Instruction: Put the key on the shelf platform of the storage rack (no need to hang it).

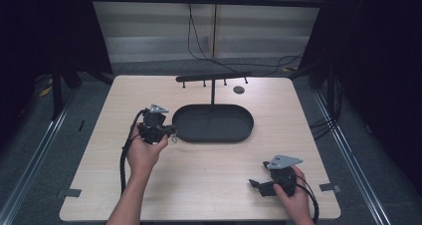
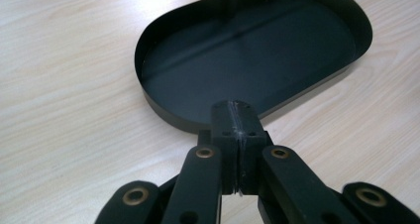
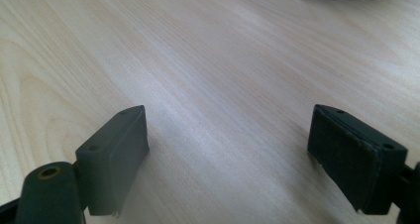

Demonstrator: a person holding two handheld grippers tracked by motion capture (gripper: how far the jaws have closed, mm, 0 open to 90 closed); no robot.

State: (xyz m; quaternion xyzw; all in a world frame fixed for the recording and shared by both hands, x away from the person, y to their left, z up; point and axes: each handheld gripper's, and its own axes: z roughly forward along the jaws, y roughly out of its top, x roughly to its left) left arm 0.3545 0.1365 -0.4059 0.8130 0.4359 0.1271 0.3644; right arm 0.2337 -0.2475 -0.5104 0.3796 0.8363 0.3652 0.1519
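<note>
Bench (image 1: 199,185): pale wood-grain top.
On it: black oval tray (image 1: 213,123) with hook stand (image 1: 213,78); small dark disc (image 1: 239,89) behind.

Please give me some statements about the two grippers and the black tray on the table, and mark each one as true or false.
1. The left gripper has its jaws pressed together. True.
2. The right gripper is shut. False: its jaws stand wide apart above bare wood.
3. The black oval tray holds several small parts. False: its inside looks bare in the high view and the left gripper view.
4. The left gripper is close to the left end of the tray. True.
5. A black stand with a crossbar rises at the far side of the tray. True.
6. The right gripper rests inside the tray. False: it is near the table's front right corner, apart from the tray.
</note>
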